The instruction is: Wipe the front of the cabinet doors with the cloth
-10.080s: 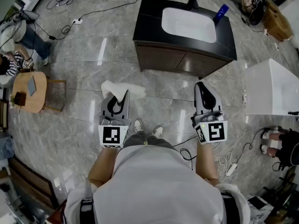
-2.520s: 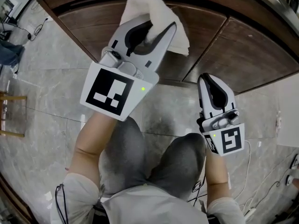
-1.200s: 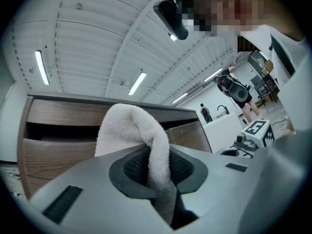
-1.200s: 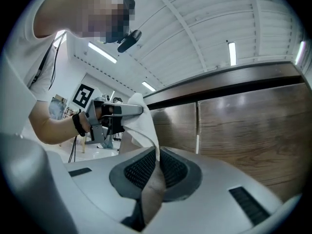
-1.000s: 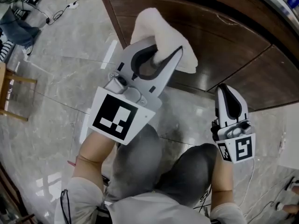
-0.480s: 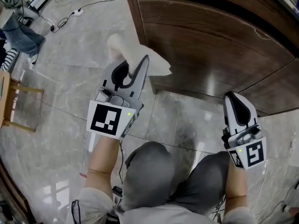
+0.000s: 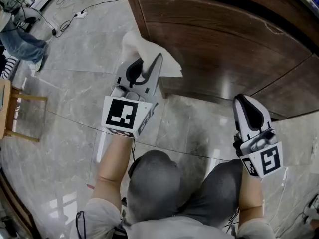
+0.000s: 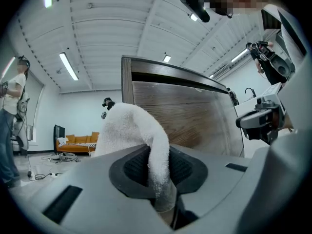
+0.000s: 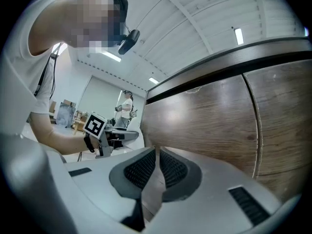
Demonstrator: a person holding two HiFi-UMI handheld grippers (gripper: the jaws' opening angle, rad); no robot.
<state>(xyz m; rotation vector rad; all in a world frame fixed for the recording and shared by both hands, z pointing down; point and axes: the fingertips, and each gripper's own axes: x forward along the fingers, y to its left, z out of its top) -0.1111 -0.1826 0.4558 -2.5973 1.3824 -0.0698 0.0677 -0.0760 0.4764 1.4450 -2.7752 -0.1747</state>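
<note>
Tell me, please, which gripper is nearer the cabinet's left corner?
Left. The left gripper, clamping the cloth, is right beside that corner; the right gripper is well to its right, shut and empty.

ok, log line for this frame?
left gripper: shut on cloth | cloth: at lower-left corner of cabinet door, contact unclear | right gripper: shut, empty

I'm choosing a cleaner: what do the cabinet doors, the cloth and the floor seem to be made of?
The cabinet doors look like dark wood or veneer: visible grain, semi-gloss sheen. The cloth seems white terry fabric: fuzzy nap. The floor looks like polished grey marble-look tile: veining, reflections, joint lines.
</note>
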